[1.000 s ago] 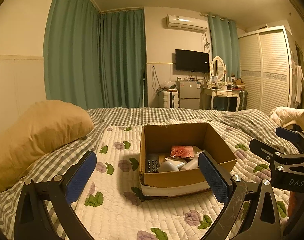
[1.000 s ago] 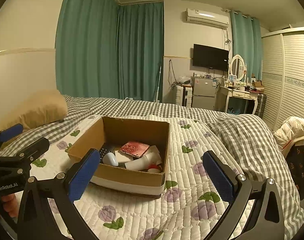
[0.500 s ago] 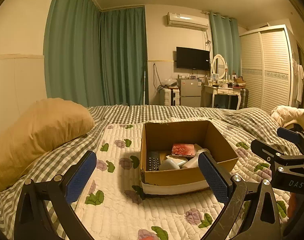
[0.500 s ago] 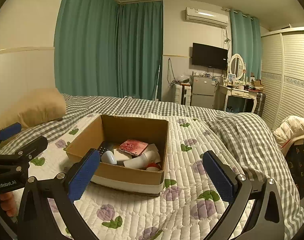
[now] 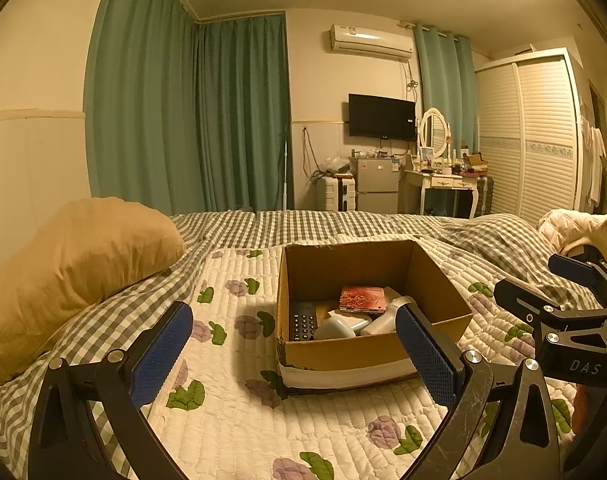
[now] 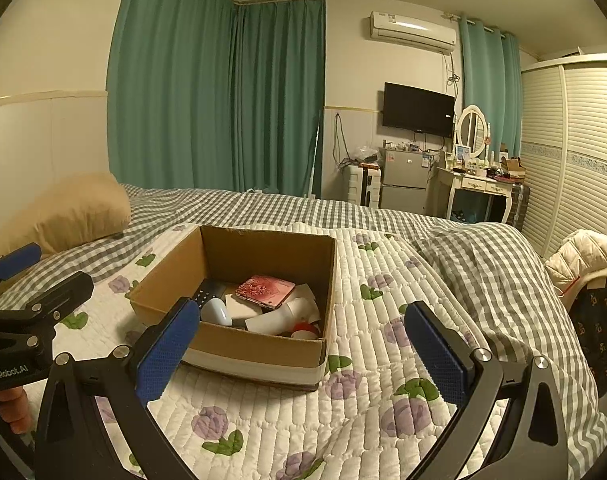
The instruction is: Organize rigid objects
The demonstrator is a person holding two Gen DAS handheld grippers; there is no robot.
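Two black tongs with blue pads, the left tongs (image 5: 293, 354) and right tongs (image 6: 303, 346), hover wide open and empty above a floral quilted bed (image 6: 359, 412). Beyond them sits an open brown cardboard box (image 6: 259, 350) holding a red patterned case (image 6: 265, 289), a black remote control (image 5: 302, 323) and white plastic items.

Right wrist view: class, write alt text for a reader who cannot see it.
An open cardboard box of small items, topped by a red patterned case, sits on a floral quilt. The open, empty right gripper frames it; the left gripper shows at left.
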